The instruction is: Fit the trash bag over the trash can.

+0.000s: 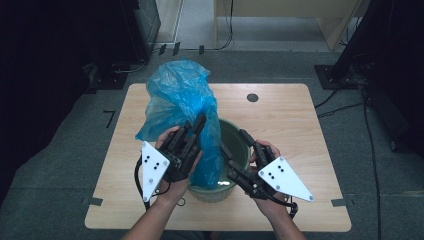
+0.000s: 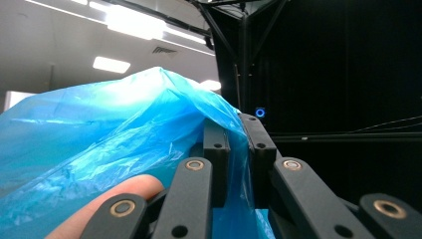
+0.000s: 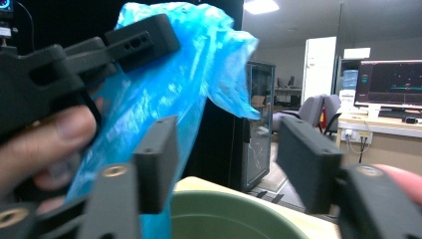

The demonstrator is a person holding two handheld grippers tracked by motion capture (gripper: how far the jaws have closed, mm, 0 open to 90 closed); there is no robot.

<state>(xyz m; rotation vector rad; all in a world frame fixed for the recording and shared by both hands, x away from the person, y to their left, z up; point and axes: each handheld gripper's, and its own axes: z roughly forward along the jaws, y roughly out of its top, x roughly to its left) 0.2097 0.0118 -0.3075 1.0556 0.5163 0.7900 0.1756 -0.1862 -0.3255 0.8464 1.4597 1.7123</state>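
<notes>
Blue plastic bag [image 1: 182, 107] is rising from a green bucket [image 1: 239, 145] that is standing near the near edge of a pale wooden table [image 1: 285, 120], slightly right of the table's middle. The bag's lower part is hanging down into the bucket's left side, while its crumpled upper part is billowing up and to the far left, above the rim. The left claw [image 1: 197, 125] is reaching in from the near left and is pinching a fold of the bag: in the left gripper view its two black jaws are standing almost together, with the thin blue film [image 2: 238, 149] pressed between them. The right claw [image 1: 235, 142] is hovering over the bucket's opening, just right of the bag; in the right gripper view its jaws are standing apart with nothing between them, the bucket rim [image 3: 224, 214] lying below the gap and the bag [image 3: 164, 94] hanging to the left of it. A person's hands are gripping both tools, with forearms entering from the near edge. Cables are lying on the grey floor [image 1: 75, 130] beyond the table.
</notes>
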